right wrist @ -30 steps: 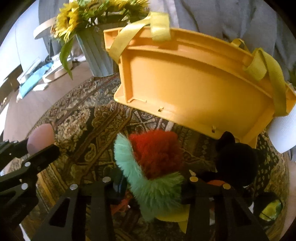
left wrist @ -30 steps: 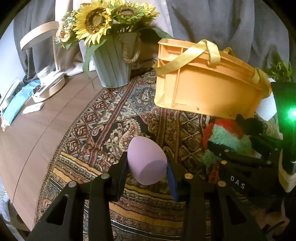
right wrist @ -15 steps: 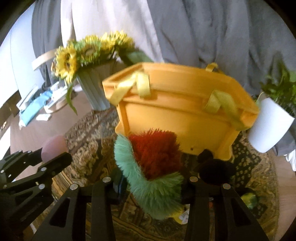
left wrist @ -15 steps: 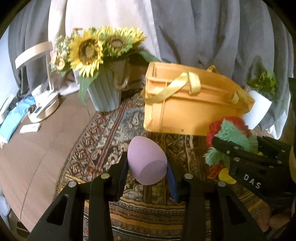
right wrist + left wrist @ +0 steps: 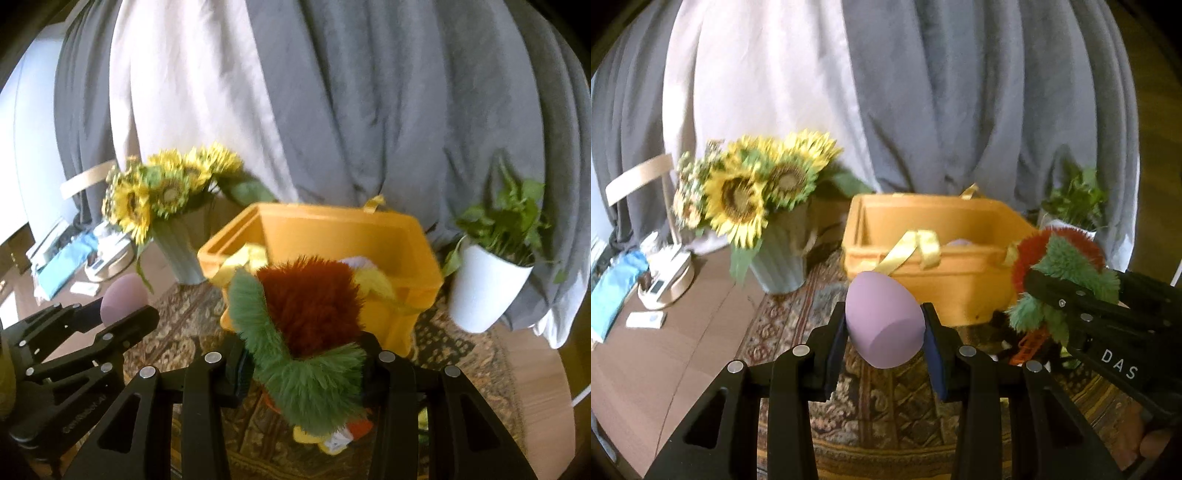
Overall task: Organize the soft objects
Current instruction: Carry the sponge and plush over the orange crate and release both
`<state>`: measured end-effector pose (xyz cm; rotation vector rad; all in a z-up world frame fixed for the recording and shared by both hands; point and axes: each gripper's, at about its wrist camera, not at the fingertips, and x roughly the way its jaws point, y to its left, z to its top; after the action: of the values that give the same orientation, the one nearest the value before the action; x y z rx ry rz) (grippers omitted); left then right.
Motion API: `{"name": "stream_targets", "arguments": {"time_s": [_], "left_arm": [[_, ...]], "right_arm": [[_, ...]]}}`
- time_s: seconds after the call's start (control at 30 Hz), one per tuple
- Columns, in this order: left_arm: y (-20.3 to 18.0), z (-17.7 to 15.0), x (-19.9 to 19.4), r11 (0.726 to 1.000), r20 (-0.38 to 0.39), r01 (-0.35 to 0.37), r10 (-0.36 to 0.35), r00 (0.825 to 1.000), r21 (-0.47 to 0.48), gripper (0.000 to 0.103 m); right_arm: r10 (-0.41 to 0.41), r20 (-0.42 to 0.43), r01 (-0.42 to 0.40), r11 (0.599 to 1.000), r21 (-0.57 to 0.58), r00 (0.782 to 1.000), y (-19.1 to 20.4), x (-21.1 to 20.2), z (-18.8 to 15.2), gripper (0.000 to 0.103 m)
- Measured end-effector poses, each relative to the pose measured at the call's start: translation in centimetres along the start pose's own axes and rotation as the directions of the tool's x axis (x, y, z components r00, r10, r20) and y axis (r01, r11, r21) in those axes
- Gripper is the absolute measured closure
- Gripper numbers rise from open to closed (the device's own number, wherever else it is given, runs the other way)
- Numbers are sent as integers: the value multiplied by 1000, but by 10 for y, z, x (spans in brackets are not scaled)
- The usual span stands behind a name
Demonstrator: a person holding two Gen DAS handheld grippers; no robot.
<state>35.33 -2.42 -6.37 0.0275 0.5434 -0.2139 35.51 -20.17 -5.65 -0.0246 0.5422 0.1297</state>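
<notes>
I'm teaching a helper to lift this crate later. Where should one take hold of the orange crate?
Probably by the yellow strap handles, from above. The orange crate stands upright and open-topped on the rug; its walls look too wide for two fingers, while the straps drape over the near rim within reach.

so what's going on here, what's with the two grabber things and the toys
A person is tidying soft things into the orange crate. The left gripper is shut on a purple egg-shaped sponge; the right gripper is shut on a red and green plush toy. Both are held up in front of the crate, neither dropped in yet.
</notes>
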Motion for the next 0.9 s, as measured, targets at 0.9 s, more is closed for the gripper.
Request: {"name": "stream_targets", "arguments": {"time_s": [0.9], "left_arm": [[-27,95,2,995,211,42,-61,976,93,65]], "right_arm": [[-64,216,64,998,8,974,-28,-24,82,60]]}}
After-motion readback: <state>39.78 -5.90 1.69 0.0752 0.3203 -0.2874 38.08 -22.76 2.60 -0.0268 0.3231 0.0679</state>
